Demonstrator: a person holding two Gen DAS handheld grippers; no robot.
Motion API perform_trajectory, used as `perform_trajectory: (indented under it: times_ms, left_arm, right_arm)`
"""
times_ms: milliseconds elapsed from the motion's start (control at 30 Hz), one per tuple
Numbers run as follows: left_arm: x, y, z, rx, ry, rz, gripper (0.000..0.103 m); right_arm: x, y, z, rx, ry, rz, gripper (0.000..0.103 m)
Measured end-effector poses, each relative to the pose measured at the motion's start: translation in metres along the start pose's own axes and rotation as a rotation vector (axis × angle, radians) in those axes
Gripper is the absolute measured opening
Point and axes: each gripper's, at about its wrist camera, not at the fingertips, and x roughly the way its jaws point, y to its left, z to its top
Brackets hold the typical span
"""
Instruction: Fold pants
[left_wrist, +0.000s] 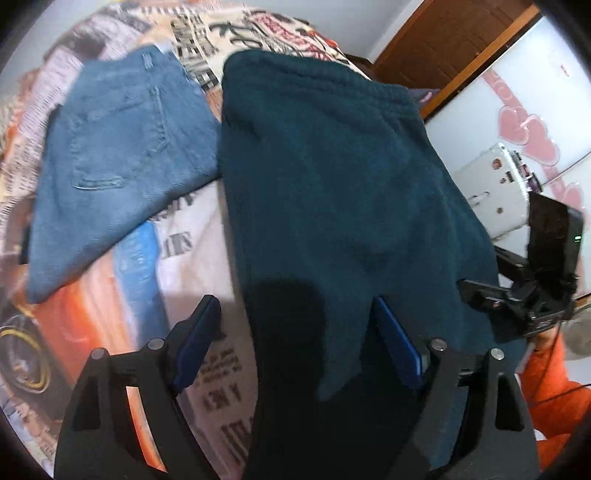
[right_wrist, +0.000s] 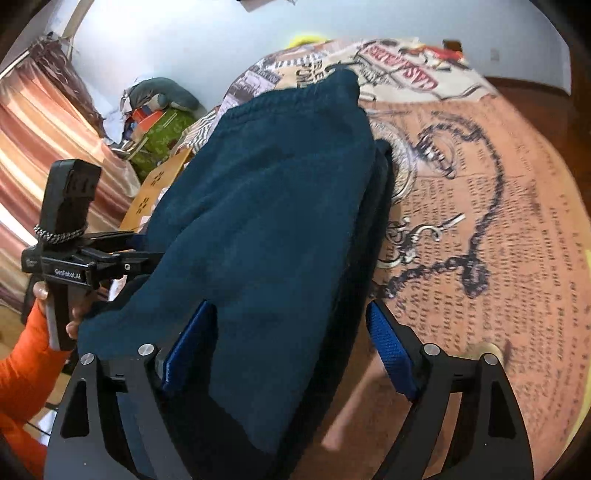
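Dark teal pants (left_wrist: 332, 177) lie folded lengthwise on a bed with a newspaper-print cover (left_wrist: 192, 229), waistband at the far end. My left gripper (left_wrist: 293, 308) is open just above their near end. One blue pad (left_wrist: 397, 343) is over the cloth and the other (left_wrist: 195, 343) is past the pants' left edge. In the right wrist view the same pants (right_wrist: 266, 192) fill the middle. My right gripper (right_wrist: 290, 314) is open astride their right edge, its left pad (right_wrist: 188, 343) on the cloth and its right pad (right_wrist: 391, 354) over the bed cover (right_wrist: 480, 221).
Folded blue jeans (left_wrist: 110, 155) lie left of the teal pants. A white machine (left_wrist: 491, 184), a heart-stickered white cabinet (left_wrist: 524, 125) and a wooden door (left_wrist: 443, 44) stand beyond the bed. A striped curtain (right_wrist: 44, 129), a clutter pile (right_wrist: 159, 122) and an orange sleeve (right_wrist: 22, 369) are on the other side.
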Motion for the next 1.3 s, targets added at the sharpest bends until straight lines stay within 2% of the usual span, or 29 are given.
perform_trajectory:
  times_ms: [133,333,400,467,600,733,833,867,1033,1300]
  left_arm:
    - [0.012,0.005,0.011,-0.008,0.044,-0.067,0.088]
    - [0.024,0.006,0.031,-0.01,0.09,-0.152,0.087]
    - [0.026,0.004,0.038,-0.002,0.092,-0.176,0.083]
    - [0.028,-0.003,0.042,0.011,0.093,-0.178,0.077]
    - [0.024,-0.014,0.047,0.041,0.069,-0.136,0.068]
    - [0.011,-0.037,0.041,0.128,0.003,-0.044,0.056]
    - [0.004,-0.052,0.036,0.155,-0.022,-0.013,0.045]
    - [0.0,-0.057,0.033,0.165,-0.033,-0.005,0.041]
    - [-0.033,-0.073,0.015,0.198,-0.114,0.011,0.038]
    - [-0.119,-0.099,0.003,0.239,-0.354,0.084,0.037]
  right_arm:
    - [0.011,-0.005,0.006,0.018,0.025,0.057,0.089]
    - [0.018,-0.007,0.015,0.003,0.042,0.088,0.089]
    - [0.021,-0.007,0.017,0.005,0.042,0.097,0.089]
    - [0.022,-0.005,0.019,0.004,0.044,0.1,0.085]
    - [0.019,-0.007,0.024,0.003,0.045,0.102,0.067]
    - [0.009,0.007,0.026,-0.057,0.037,0.058,0.05]
    - [0.0,0.015,0.026,-0.097,0.019,0.027,0.043]
    - [-0.006,0.021,0.024,-0.113,0.01,0.018,0.042]
    - [-0.03,0.035,0.024,-0.169,-0.043,-0.015,0.041]
    - [-0.072,0.082,0.044,-0.259,-0.192,-0.03,0.041]
